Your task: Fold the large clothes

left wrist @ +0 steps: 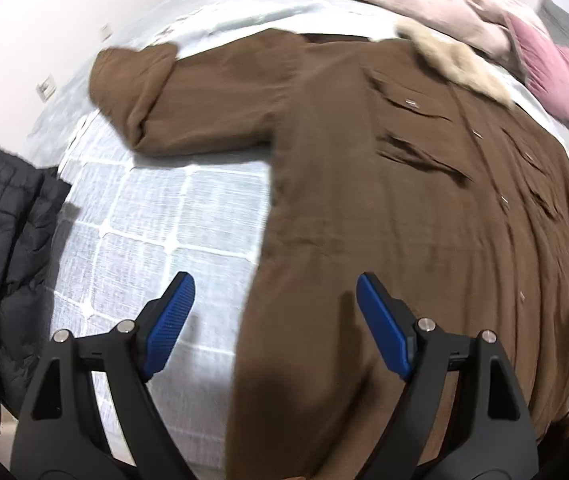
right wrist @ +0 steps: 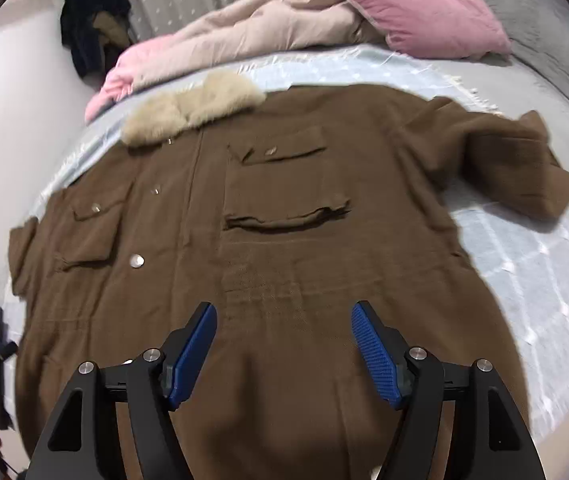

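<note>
Both my left gripper (left wrist: pixel 275 304) and right gripper (right wrist: pixel 284 332) stand wide, holding nothing, above the brown coat (right wrist: pixel 284 240) spread ahead.

The coat (right wrist: pixel 284 240) lies spread flat on the bed (right wrist: pixel 524 260), collar (right wrist: pixel 192 108) at the far end; behind it lie a quilt (right wrist: pixel 252 36) and pillow (right wrist: pixel 424 16).

Left wrist: we are looking down close over the brown coat (left wrist: pixel 384 208) from its left hem side.
Right wrist: we are facing its fur collar (right wrist: pixel 192 108).
Shared: the coat.
</note>
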`<state>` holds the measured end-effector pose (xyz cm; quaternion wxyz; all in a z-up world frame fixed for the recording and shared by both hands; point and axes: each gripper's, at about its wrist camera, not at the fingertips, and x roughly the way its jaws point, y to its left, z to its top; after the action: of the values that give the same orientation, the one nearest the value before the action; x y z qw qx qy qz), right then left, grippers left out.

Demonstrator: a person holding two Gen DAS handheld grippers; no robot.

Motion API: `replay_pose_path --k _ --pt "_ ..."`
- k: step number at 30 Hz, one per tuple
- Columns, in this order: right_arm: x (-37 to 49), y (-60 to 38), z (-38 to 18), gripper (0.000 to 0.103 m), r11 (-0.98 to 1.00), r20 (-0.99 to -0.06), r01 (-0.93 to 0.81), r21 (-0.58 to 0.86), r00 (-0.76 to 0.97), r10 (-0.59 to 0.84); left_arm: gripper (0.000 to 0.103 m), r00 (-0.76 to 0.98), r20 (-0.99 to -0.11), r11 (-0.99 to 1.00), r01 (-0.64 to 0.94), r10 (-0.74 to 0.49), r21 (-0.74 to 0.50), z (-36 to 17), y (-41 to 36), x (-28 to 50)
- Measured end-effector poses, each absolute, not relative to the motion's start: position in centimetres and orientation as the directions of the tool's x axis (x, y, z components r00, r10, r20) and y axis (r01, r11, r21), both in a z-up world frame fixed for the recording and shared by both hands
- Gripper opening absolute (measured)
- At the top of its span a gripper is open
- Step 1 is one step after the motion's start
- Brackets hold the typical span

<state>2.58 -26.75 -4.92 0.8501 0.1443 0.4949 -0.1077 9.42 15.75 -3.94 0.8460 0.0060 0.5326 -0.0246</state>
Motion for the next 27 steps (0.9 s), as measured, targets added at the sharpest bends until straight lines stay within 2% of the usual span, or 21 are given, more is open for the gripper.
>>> replay_pose_path --k 2,6,11,14,17,24,27 --pt "3.6 -26.9 -6.4 0.071 0.934 -0.914 0.329 0.137 0.406 -0.009 0.083 0.424 -0.905 1.0 0.009 -0.016 -0.013 -4.3 17.0 10.6" --pt "4.4 -27.4 -6.5 0.071 0.934 -0.913 0.317 0.165 0.406 0.024 0.083 0.445 -0.895 0.997 -0.071 0.019 -0.014 -4.0 20.0 12.7" --pt "5.2 -27.2 -6.7 0.072 0.937 -0.917 0.312 0.155 0.399 0.019 0.083 0.527 -0.85 0.965 -0.222 0.001 -0.137 -3.8 25.6 15.6" --pt "5.8 -27.0 -7.1 0.072 0.941 -0.922 0.303 0.151 0.386 0.024 0.083 0.518 -0.851 0.917 -0.376 0.086 -0.136 -5.3 29.7 18.2" --pt "6.0 -27.1 -7.3 0.072 0.939 -0.926 0.309 0.148 0.377 0.022 0.083 0.507 -0.829 0.893 -0.45 0.236 -0.021 -5.5 31.5 20.4" --pt "7.3 -27.0 -7.9 0.072 0.939 -0.932 0.327 0.105 0.361 -0.022 0.083 0.563 -0.775 0.94 -0.321 0.286 0.114 -4.8 28.4 25.6" --pt "8.1 -26.3 -8.2 0.072 0.946 -0.931 0.319 0.054 0.358 -0.067 0.083 0.597 -0.757 0.958 -0.255 0.265 0.135 -4.9 27.1 28.4"
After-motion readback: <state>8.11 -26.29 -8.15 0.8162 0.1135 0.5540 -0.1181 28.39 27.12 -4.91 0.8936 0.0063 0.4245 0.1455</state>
